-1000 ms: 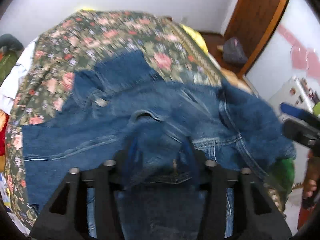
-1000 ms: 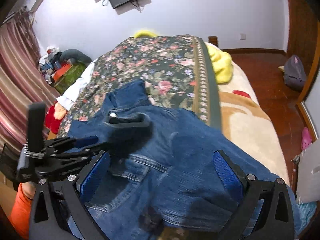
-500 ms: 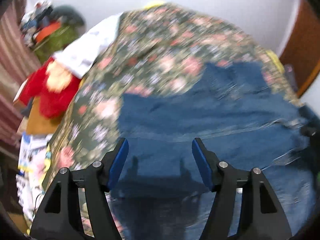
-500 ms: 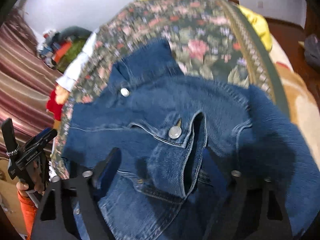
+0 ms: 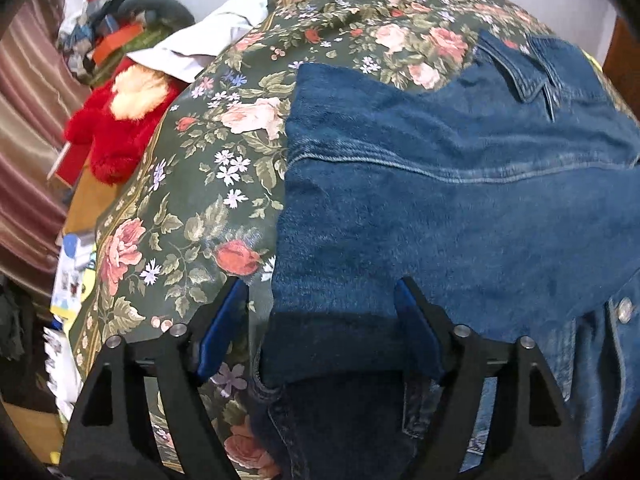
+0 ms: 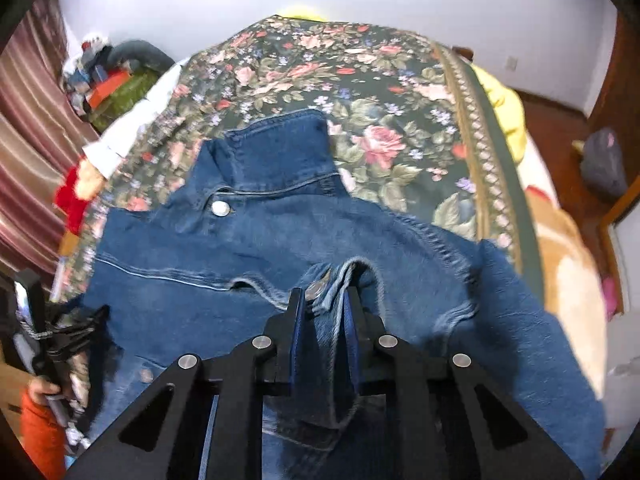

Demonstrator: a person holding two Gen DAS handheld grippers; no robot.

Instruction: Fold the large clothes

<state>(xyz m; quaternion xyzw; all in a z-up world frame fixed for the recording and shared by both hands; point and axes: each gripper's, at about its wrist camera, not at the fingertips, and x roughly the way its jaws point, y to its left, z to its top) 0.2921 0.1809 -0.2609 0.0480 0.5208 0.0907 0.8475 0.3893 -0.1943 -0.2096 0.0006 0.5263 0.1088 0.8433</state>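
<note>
A blue denim jacket (image 6: 248, 248) lies spread on a floral bedspread (image 6: 360, 80), collar toward the far end. In the right wrist view my right gripper (image 6: 325, 304) is shut on a bunched fold of the jacket with a metal button beside the left finger. In the left wrist view the jacket (image 5: 460, 208) fills the right half, over the bedspread (image 5: 192, 200). My left gripper (image 5: 320, 308) is open, its fingers astride the jacket's near left edge. The left gripper also shows in the right wrist view (image 6: 72, 336) at the jacket's left side.
A red plush toy (image 5: 116, 132) and a white cloth (image 5: 208, 40) lie off the bed's left edge, with clutter and a striped curtain (image 5: 24, 140) beyond. A yellow blanket (image 6: 504, 108) and a beige blanket (image 6: 568, 264) lie at the bed's right side, then wooden floor.
My left gripper let go of the jacket, opened and moved to its left edge. My right gripper closed from open onto a fold of the jacket near a button.
</note>
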